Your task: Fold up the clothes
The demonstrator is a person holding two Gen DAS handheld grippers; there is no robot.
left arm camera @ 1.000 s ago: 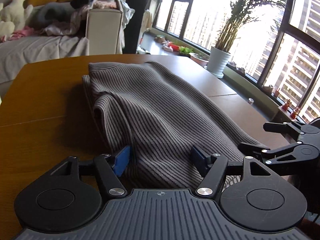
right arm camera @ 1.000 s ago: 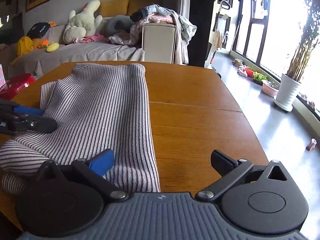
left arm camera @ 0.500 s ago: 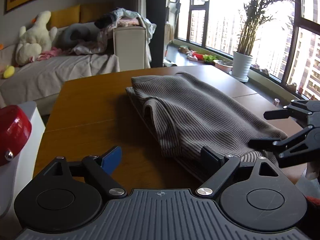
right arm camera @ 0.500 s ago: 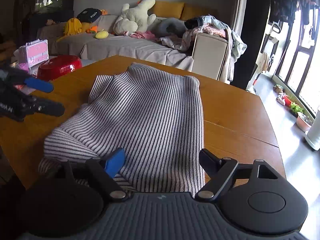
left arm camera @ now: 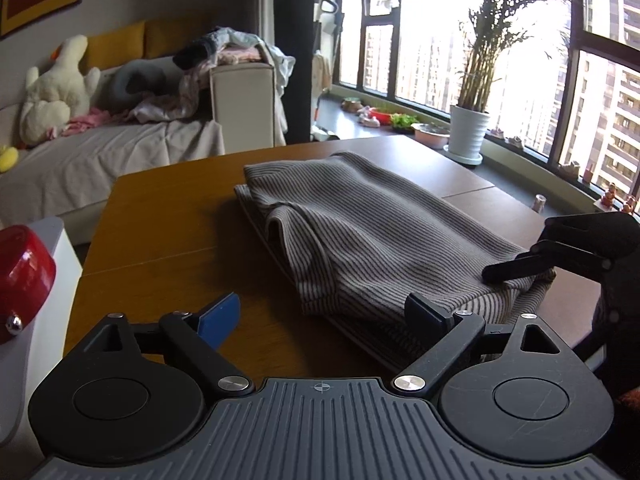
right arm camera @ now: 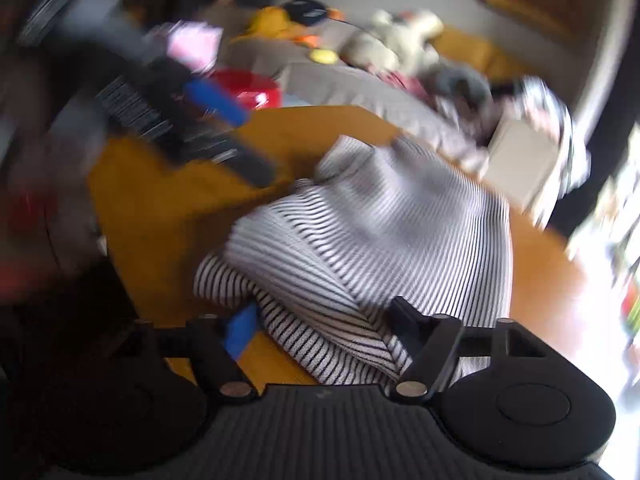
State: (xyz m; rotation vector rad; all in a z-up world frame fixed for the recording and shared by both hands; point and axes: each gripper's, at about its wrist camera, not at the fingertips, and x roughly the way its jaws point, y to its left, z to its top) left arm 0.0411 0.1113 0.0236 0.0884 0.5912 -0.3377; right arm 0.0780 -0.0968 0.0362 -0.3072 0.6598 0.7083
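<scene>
the grey-and-white striped knit garment (left arm camera: 372, 240) lies on the brown wooden worktop (left arm camera: 168, 220), doubled into a long band with a loose sleeve fold bulging along its left side. a second ago the left gripper (left arm camera: 324, 316) straddled the near hem; now it has drawn back off the cloth, jaws wide and empty, over bare wood beside the near-left corner. the right gripper (right arm camera: 320, 320) has swung round to the near end, its view smeared by motion; its jaws are spread with bunched striped cloth between them, not yet pinched as far as i can tell. i judge one fold is laid and the next, likely end over end, is being set up. around it: a red rounded container (left arm camera: 24, 276) on a white stand at the left, a grey sofa (left arm camera: 100, 156) heaped with laundry, a white potted palm (left arm camera: 468, 136) by the window. the untucked sleeve bulge could spoil a flat fold.
</scene>
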